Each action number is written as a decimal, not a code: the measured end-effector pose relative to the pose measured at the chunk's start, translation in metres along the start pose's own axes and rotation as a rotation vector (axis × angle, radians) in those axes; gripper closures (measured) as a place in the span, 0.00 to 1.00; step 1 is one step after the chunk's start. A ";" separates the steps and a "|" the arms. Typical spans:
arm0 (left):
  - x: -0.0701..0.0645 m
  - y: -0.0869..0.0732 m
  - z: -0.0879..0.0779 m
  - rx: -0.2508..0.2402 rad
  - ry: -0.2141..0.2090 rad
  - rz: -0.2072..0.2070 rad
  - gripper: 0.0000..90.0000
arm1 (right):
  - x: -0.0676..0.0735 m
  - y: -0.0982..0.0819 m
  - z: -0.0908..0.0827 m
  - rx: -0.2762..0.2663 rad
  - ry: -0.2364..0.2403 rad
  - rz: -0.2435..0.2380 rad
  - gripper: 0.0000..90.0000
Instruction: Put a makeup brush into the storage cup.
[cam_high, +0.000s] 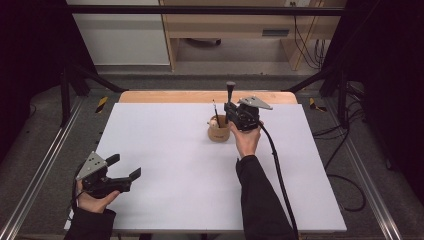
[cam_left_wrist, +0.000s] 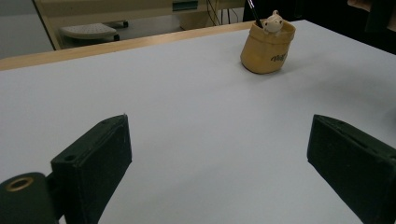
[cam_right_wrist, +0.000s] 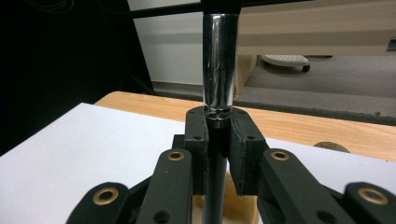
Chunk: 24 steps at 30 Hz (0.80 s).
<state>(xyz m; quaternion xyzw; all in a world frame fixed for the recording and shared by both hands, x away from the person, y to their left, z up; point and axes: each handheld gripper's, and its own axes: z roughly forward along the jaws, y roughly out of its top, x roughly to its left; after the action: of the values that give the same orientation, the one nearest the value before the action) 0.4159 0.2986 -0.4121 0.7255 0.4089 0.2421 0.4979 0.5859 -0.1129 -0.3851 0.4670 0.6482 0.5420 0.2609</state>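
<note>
Your right tool (cam_high: 231, 111) is clamped on a slim brush-like implement (cam_high: 230, 93) with a shiny metal ferrule (cam_right_wrist: 218, 65) and a dark handle; in the right gripper view the two pads press on the shaft from both sides, just below the chrome sleeve, and the shaft stands upright between them. You hold it directly beside and slightly above the small tan holder (cam_high: 219, 131) that sits toward the far middle of the white bench (cam_high: 165, 165). The lower end of the handle runs down out of sight behind the tool, so you cannot tell from these views whether it is already inside the holder's mouth or just over the rim. The holder already carries another thin dark stick (cam_high: 215, 109) and a little pale figure (cam_left_wrist: 272, 22) peeking over its edge. So the pickup looks done and the implement is at the holder; what appears to be left is seating it fully inside, letting go and drawing the hand clear without tipping the light holder. Your left tool (cam_high: 122, 170) rests near the front left corner of the bench, its jaws spread wide with nothing between them, well apart from the holder and not taking part.
</note>
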 end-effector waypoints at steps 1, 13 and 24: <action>0.000 0.000 0.000 -0.001 -0.001 -0.001 0.07 | 0.000 -0.001 0.002 0.004 -0.005 -0.003 0.88; 0.000 0.000 0.000 -0.002 -0.003 0.001 0.07 | 0.002 -0.010 0.019 0.016 -0.024 -0.005 0.88; 0.001 0.000 -0.001 -0.002 0.001 0.006 0.07 | 0.003 -0.020 0.028 0.051 -0.034 -0.007 0.88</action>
<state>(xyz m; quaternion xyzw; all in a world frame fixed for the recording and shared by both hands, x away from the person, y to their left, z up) 0.4158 0.3003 -0.4122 0.7262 0.4065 0.2445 0.4976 0.6018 -0.0975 -0.4112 0.4802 0.6590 0.5162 0.2619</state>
